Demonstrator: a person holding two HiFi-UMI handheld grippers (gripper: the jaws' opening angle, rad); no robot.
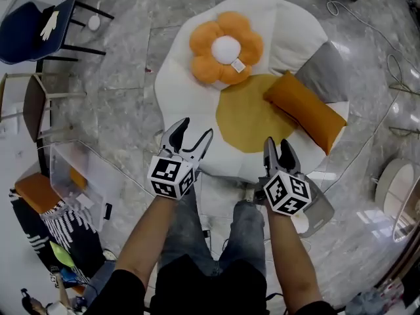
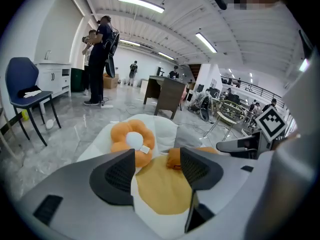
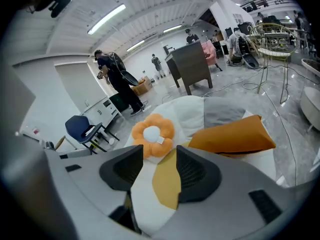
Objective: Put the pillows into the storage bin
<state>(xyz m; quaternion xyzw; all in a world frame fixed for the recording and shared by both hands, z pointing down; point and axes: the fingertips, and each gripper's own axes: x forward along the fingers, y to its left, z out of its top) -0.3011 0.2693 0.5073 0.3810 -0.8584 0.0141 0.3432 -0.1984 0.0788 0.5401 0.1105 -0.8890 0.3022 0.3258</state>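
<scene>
An orange flower pillow point(image 1: 226, 48) with a white centre lies on a large white egg-shaped cushion point(image 1: 190, 104) with a yellow yolk patch. To its right on the same cushion rest an orange rectangular pillow point(image 1: 305, 110) and a grey pillow point(image 1: 326, 73). A clear storage bin point(image 1: 65, 159) stands on the floor at the left. My left gripper point(image 1: 197, 127) hovers open over the cushion's near edge, nothing between its jaws. Beside it my right gripper point(image 1: 277, 143) is open and empty too. The flower pillow point(image 2: 131, 139) point(image 3: 152, 131) and the orange pillow point(image 3: 232, 134) lie ahead of both jaws.
A blue chair point(image 1: 29, 21) stands far left, a wooden chair point(image 1: 36, 104) below it. An orange cushion point(image 1: 36, 192) and patterned fabric point(image 1: 62, 231) lie by the bin. Cables point(image 1: 394, 71) run over the marble floor at right, near a round white object point(image 1: 394, 189). People point(image 2: 100, 54) stand far off.
</scene>
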